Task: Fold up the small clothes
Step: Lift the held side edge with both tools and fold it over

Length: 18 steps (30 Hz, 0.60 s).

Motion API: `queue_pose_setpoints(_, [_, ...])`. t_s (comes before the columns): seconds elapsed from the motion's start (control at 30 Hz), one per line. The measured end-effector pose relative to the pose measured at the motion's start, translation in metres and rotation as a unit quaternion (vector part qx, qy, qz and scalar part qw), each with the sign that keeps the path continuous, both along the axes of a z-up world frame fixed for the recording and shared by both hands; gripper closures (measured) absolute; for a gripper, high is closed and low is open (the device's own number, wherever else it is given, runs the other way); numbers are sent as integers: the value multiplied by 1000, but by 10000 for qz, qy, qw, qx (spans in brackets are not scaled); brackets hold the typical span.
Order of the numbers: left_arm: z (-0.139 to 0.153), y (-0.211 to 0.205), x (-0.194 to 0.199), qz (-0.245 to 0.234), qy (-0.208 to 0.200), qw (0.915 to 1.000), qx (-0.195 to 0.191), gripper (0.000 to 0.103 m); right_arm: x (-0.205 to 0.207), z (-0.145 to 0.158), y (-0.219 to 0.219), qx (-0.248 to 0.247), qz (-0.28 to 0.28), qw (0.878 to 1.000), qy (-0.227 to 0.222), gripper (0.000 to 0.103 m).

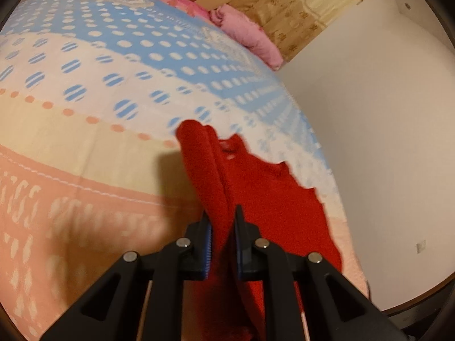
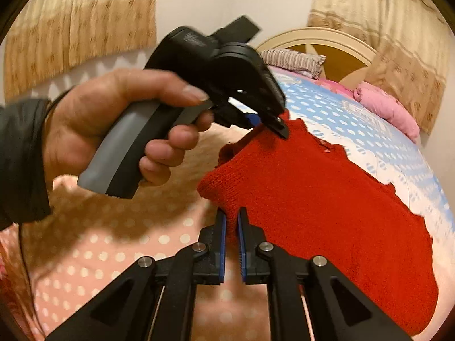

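A: How do the left tongs (image 1: 222, 237) stand?

B: Nearly closed, clamped on a bunched fold of the red knit (image 1: 256, 193), which runs up between the pads (image 1: 207, 241).

A: And the right tongs (image 2: 231, 237)?

B: Narrow too. The knit's near corner sits between the tips; lower down a thin gap shows between the pads (image 2: 222, 250).

A: Where is the garment?

B: On the bed (image 1: 85, 130), near its side edge. Part is lifted at both grips, the rest is spread on the dotted sheet.

A: Room to move?

B: In the left view the sheet lies bare to the left and ahead; to the right the bed ends and pale floor (image 1: 384, 142) begins. A pink blanket (image 1: 247, 37) lies at the far end by the curtain (image 1: 298, 8).

A: What does only the right view show?

B: The left hand (image 2: 113, 125) around its grey grip, the left tongs biting the knit's far top edge, and the headboard (image 2: 321, 42) with a striped pillow (image 2: 290, 59).
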State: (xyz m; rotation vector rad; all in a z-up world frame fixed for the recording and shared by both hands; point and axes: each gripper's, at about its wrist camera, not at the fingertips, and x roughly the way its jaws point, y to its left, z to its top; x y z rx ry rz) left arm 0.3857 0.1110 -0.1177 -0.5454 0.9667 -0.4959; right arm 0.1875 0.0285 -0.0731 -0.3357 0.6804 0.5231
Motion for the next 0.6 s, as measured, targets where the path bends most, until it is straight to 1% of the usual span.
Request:
queue_pose_setpoints(0.1, [18,-15,-1,-39,-90,9998,-178,90,-3,10,-20,445,-122,9989,21,96])
queue_pose_setpoints(0.17, [27,-22,-2,-39,-136,9996,-251,90,-3,17,-33,641,-215,9977,-9,96])
queue_pose_setpoints(0.3, [45,-42,-3,-85,-275,9987,-409,90,-4,32,-67,1111,-500,9925,-76,96])
queue_pose_setpoints(0.4, [58,-64,-3,-182,-383,9979,-489,90,-6,41,-92,1389,-669,9880,-87,96])
queue_pose_setpoints(0.5, [64,-85,-5,-329,-441,9970,-544,90,-8,46,-113,1600,-825,9836,-116,96])
queue_pose_setpoints(0.6, [67,-102,-6,-453,-498,9963,-532,90,-11,47,-129,1685,-955,9810,-141,96])
